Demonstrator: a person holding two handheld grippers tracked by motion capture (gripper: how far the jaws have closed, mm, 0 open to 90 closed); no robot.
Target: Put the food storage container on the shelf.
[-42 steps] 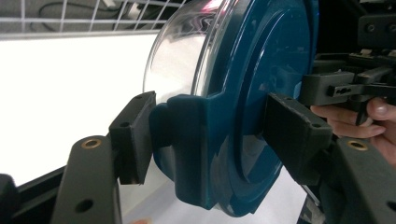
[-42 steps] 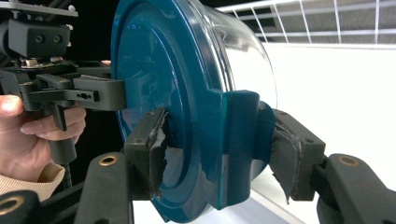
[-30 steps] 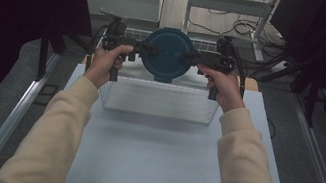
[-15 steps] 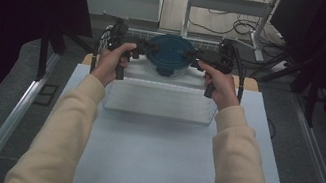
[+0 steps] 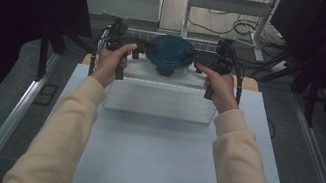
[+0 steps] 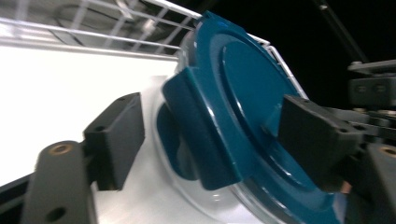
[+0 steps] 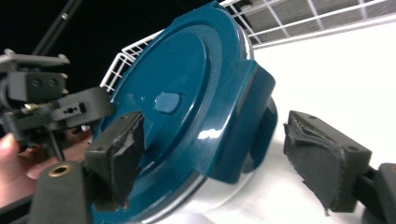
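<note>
Flanking the teal-lidded container (image 5: 169, 54) inside the wire basket (image 5: 158, 106), the 2 grippers sit at its side clips. Left gripper (image 5: 139, 48): jaws just opening, released, lid clip between the pads without contact. Right gripper (image 5: 201, 57): same condition, jaws spread, nothing clamped.

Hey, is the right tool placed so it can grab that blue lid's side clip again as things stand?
Probably yes. The right tool has just been opening, and the blue lid's side clip sits between its parted jaws, not pressed by either. Nothing blocks it; the left tool straddles the opposite edge.
</note>
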